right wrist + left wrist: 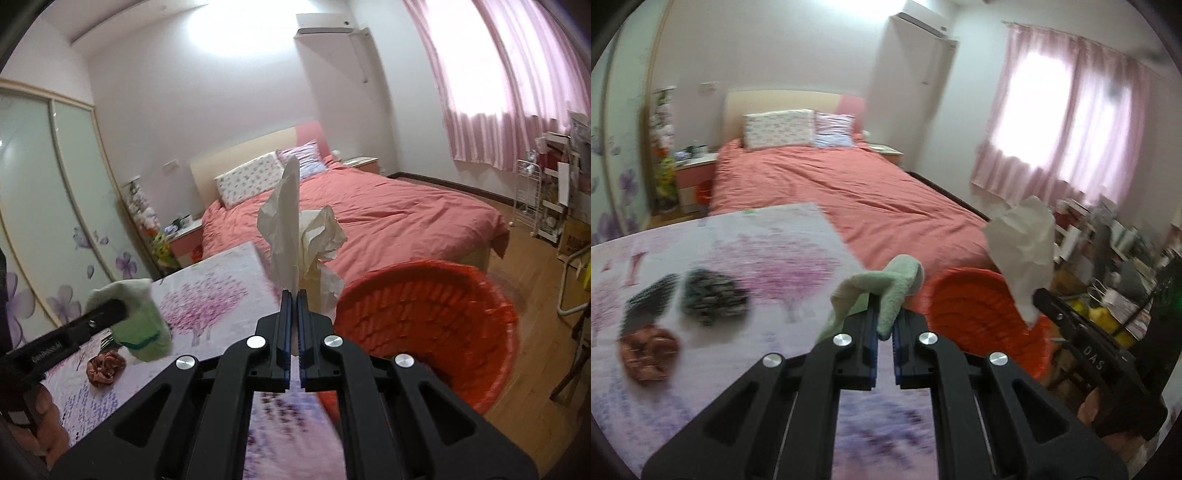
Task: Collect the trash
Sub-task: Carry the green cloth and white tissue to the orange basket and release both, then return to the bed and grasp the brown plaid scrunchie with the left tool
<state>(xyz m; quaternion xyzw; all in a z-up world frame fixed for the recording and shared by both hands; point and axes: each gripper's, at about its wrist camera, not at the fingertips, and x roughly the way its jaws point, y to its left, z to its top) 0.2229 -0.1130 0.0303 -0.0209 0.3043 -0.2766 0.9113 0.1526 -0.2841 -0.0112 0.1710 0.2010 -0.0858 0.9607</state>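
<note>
**Ana:** Which step are you on?

**Me:** Carrying to the bin, I judge. My right gripper [294,295] is clamped on a crumpled white tissue [291,229] held up in the air, just beside the red basket [424,317]. My left gripper [884,321] is clamped on a pale green cloth [886,291] above the table's edge.

**Ana:** And next?

**Me:** I'd bring the tissue over the basket's mouth and let go; it's light, so it may cling to the pads. The cloth follows, if it counts as trash.

**Ana:** What's left on the surface?

**Me:** A floral-print table [775,251] with a dark scrunchie [713,295] and a rust-coloured one [648,354]. Behind it stands a bed with a coral cover [388,210], with pink curtains [1067,122] at the window.
</note>
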